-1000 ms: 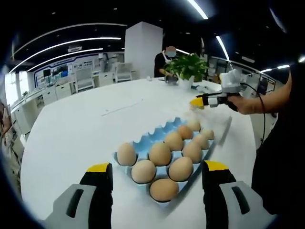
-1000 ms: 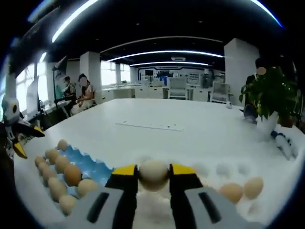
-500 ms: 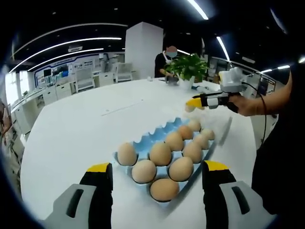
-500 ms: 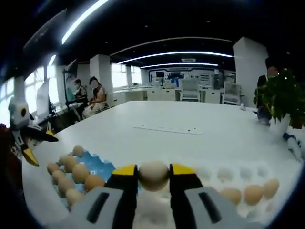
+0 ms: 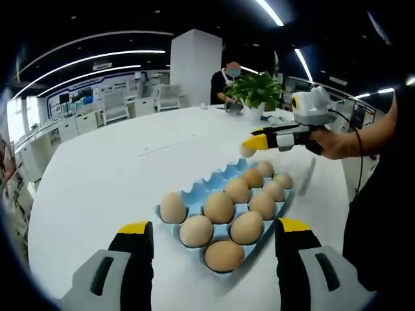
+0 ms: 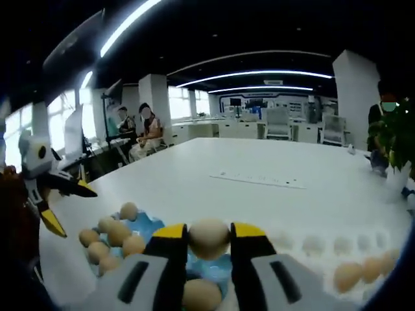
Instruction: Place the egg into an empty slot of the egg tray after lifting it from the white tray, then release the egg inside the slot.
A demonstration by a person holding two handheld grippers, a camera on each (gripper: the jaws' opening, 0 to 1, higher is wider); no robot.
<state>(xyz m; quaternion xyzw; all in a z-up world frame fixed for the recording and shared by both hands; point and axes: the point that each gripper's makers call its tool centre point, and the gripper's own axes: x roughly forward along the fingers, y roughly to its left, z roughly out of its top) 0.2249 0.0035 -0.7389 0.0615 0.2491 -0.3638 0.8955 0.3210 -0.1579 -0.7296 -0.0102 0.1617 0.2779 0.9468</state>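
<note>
Above the blue egg tray's (image 5: 194,192) far edge, right tool (image 6: 209,238) grips egg (image 6: 209,237).

Left gripper (image 5: 213,236) jaws spread wide over the blue tray (image 5: 194,194) of brown eggs (image 5: 219,207) — beyond it, the right gripper (image 5: 248,144) holds an egg (image 5: 247,151) above the tray's far end

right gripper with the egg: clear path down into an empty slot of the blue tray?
Probably yes. The right gripper holds the egg above the blue egg tray, whose far-side slots look empty; the left gripper hangs open at the near end.
</note>
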